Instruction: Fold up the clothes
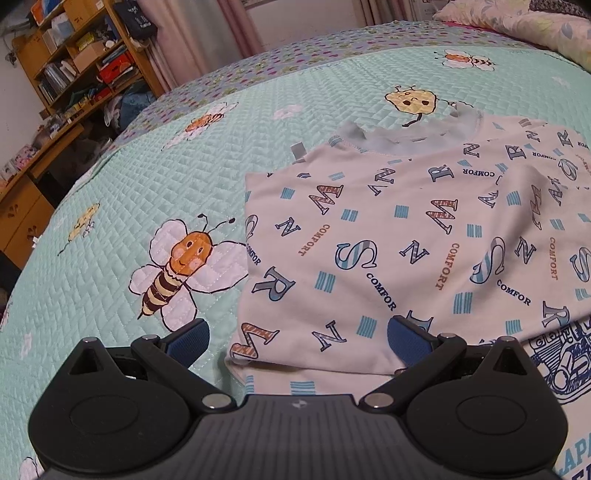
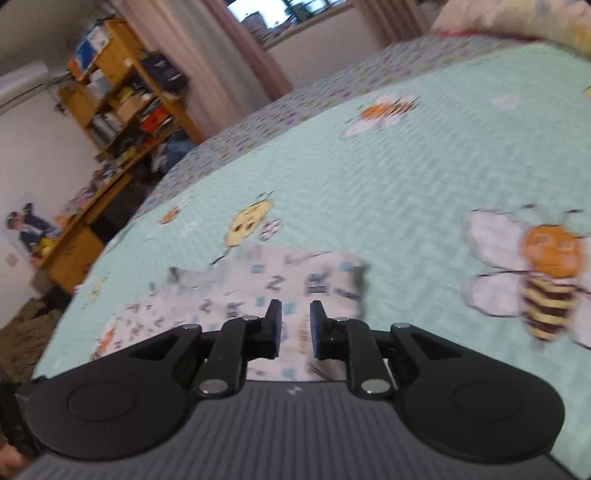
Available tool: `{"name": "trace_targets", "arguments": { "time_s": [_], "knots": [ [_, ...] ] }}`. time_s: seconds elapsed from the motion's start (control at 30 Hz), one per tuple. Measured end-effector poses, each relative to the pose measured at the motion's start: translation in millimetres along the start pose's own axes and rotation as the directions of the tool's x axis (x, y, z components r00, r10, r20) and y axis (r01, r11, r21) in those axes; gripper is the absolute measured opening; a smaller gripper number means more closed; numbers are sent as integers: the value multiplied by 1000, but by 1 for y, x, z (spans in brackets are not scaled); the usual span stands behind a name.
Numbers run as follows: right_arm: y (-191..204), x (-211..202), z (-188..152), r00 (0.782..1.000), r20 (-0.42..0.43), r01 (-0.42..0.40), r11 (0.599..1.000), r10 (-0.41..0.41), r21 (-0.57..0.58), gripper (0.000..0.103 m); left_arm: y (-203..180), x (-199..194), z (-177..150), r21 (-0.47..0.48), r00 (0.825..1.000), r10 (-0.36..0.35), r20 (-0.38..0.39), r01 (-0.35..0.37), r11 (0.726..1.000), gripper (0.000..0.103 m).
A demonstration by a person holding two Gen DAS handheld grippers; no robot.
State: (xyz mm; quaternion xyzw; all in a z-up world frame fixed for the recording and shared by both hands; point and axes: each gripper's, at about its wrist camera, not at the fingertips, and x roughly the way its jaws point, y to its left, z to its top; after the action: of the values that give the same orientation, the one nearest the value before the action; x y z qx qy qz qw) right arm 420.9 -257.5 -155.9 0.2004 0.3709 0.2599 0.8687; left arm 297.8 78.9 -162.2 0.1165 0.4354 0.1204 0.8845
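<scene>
A white shirt (image 1: 388, 229) printed with blue letters and "COMFORT" lies partly folded on the bed, its pale blue collar (image 1: 399, 140) at the far side. My left gripper (image 1: 297, 341) stands wide open just above the shirt's near left corner. One blue pad (image 1: 188, 341) is over the quilt and the other pad (image 1: 406, 343) is over the cloth, with nothing pinched. In the blurred right wrist view my right gripper (image 2: 295, 326) has its jaws close together at the near edge of the shirt (image 2: 258, 284), and cloth fills the narrow gap between them.
The bed carries a mint quilted cover (image 1: 122, 177) with bee prints. A pillow (image 1: 517, 22) lies at its far right. Wooden shelves (image 1: 77, 55) and a desk (image 1: 33, 177) crowd the left beyond the bed edge. Curtains (image 1: 192, 33) hang behind.
</scene>
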Motion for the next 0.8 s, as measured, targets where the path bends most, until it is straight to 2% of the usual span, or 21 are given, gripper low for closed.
{"name": "trace_targets", "arguments": {
  "time_s": [0.03, 0.07, 0.1, 0.13, 0.23, 0.27, 0.33, 0.4, 0.47, 0.53, 0.57, 0.6, 0.63, 0.67, 0.73, 0.8],
  "knots": [
    [-4, 7, 1, 999, -28, 32, 999, -32, 0, 19, 1, 0, 0, -5, 1000, -5, -1, 5, 1000, 103],
    [-8, 14, 0, 992, -51, 113, 993, -114, -17, 16, 3, 1, 0, -12, 1000, -10, -4, 10, 1000, 103],
    [-11, 13, -2, 982, -44, 184, 982, -186, -37, 12, 4, 1, 0, -18, 1000, -16, -6, 16, 1000, 103],
    [-15, 8, -2, 979, -21, 202, 979, -203, -36, 12, 4, 1, -1, -21, 1000, -18, -5, 18, 1000, 103],
    [-12, -6, 3, 983, 55, 177, 984, -175, -34, 22, 4, 2, -2, -26, 1000, -18, -1, 18, 1000, 103],
    [-11, -8, 6, 983, 75, 172, 984, -169, -43, 28, 3, 1, -2, -26, 1000, -15, 1, 15, 1000, 103],
    [-7, 0, 17, 981, 70, 188, 980, -183, -71, 37, 2, 1, -2, -29, 1000, -10, 3, 10, 1000, 103],
    [-3, 18, 25, 985, 31, 169, 982, -167, -88, 53, 2, 1, -2, -32, 1000, -8, 5, 8, 999, 103],
    [-3, 36, 28, 987, -9, 160, 984, -161, -74, 54, 3, 1, -2, -40, 1000, -11, 1, 11, 999, 103],
    [-7, 48, 27, 988, -24, 150, 987, -152, -54, 51, 4, 1, -2, -45, 1000, -16, -1, 16, 999, 103],
    [-9, 48, 27, 989, -17, 143, 989, -144, -44, 43, 5, 2, -2, -46, 1000, -20, -1, 20, 999, 103],
    [-11, 49, 27, 991, -15, 132, 991, -133, -31, 24, 5, 2, -2, -45, 1000, -23, -1, 23, 999, 103],
    [-12, 49, 26, 992, -16, 124, 992, -124, -26, 14, 6, 2, -2, -45, 1000, -26, -1, 26, 999, 103],
    [-11, 47, 24, 992, -10, 122, 992, -123, -40, 11, 6, 3, -2, -46, 1000, -29, -1, 29, 999, 103],
    [1, 39, 19, 990, 35, 142, 980, -138, -140, 10, 6, 3, -2, -47, 1000, -31, 0, 31, 998, 103],
    [18, 34, 12, 978, 90, 207, 937, -189, -283, 10, 6, 3, -2, -47, 1000, -28, 2, 28, 999, 103]
  ]
}}
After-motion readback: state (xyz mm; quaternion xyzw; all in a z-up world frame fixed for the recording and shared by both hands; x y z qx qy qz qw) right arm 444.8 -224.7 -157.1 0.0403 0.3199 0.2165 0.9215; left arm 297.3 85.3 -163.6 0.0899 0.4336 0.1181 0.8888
